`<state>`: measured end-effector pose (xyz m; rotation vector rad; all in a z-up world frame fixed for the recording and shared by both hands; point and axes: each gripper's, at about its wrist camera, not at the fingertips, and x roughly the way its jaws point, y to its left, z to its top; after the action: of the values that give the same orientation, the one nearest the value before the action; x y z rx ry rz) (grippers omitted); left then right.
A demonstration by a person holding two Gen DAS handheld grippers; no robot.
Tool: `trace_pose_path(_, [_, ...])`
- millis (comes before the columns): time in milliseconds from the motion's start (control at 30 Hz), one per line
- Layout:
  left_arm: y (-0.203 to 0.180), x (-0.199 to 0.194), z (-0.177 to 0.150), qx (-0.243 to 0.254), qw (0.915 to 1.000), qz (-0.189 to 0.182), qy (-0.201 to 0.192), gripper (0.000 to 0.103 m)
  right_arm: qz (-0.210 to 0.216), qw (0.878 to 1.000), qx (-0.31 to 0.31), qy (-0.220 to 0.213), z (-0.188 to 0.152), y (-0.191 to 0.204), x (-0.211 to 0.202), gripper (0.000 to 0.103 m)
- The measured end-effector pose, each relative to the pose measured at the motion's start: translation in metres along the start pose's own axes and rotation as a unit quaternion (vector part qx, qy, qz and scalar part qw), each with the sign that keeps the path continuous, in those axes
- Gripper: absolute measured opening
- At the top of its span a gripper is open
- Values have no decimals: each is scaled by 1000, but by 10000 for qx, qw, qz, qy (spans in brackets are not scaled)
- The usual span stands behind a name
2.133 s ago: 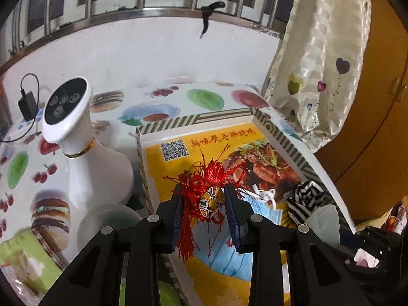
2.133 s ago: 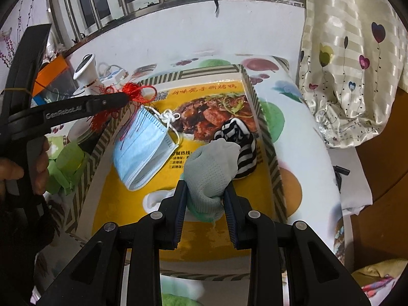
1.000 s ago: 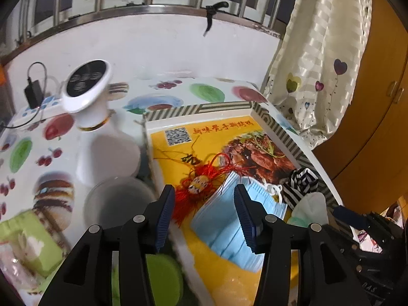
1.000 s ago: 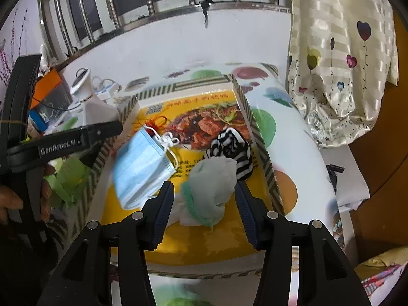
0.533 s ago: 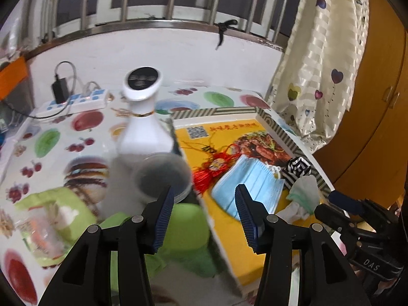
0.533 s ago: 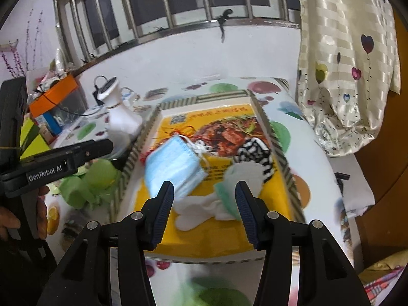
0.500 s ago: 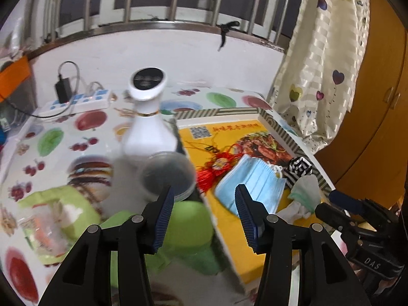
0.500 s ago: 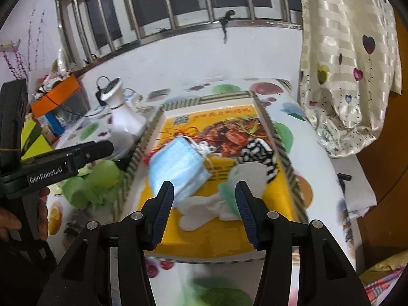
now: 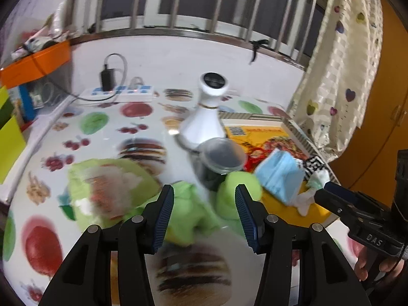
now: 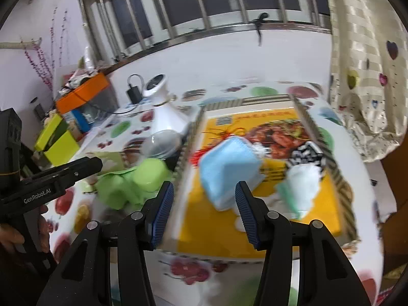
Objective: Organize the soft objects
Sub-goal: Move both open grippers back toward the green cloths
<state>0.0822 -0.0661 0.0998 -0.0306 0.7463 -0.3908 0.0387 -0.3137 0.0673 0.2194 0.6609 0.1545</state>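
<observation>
Both tools, left (image 9: 204, 210) and right (image 10: 204, 210), farther back from the tray (image 10: 322, 137), agape, empty, above the fruit-print tablecloth (image 9: 102, 125).

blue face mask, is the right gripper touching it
Apart. In the right wrist view the right gripper is open and empty, while the blue face mask lies in the tray beyond its fingertips.

Looks like a home, lived-in room. Worktop (image 9: 107, 132) has a fruit-and-burger print oilcloth. Heart-pattern curtain (image 10: 364, 58) on the right, barred window (image 10: 204, 2) behind, wooden cupboard door (image 9: 390, 81). Power strip (image 9: 119, 93) with a charger plugged in, white tabletop appliance (image 9: 206, 117), storage boxes (image 10: 81, 97) stacked along the wall.
</observation>
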Motion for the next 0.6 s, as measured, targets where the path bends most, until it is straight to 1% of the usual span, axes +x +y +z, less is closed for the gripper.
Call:
trace_pose_path(133, [21,-11,-5,-216,9997,122,-91,49,205,9993,-302,10,-2,25,5,52])
trace_pose_path(267, [46,-20,-11,-459,9985,273,-137,49,417,9982,-418,61,-4,43,13,52])
trace_pose_path(433, [72,-25,-23,-745,9965,366,-129,49,694,9955,-576,298,-7,64,29,52])
trace_pose_path(600, [88,-21,-36,-917,9951,361,-8,49,1019,9888,-944,545,-14,95,47,52])
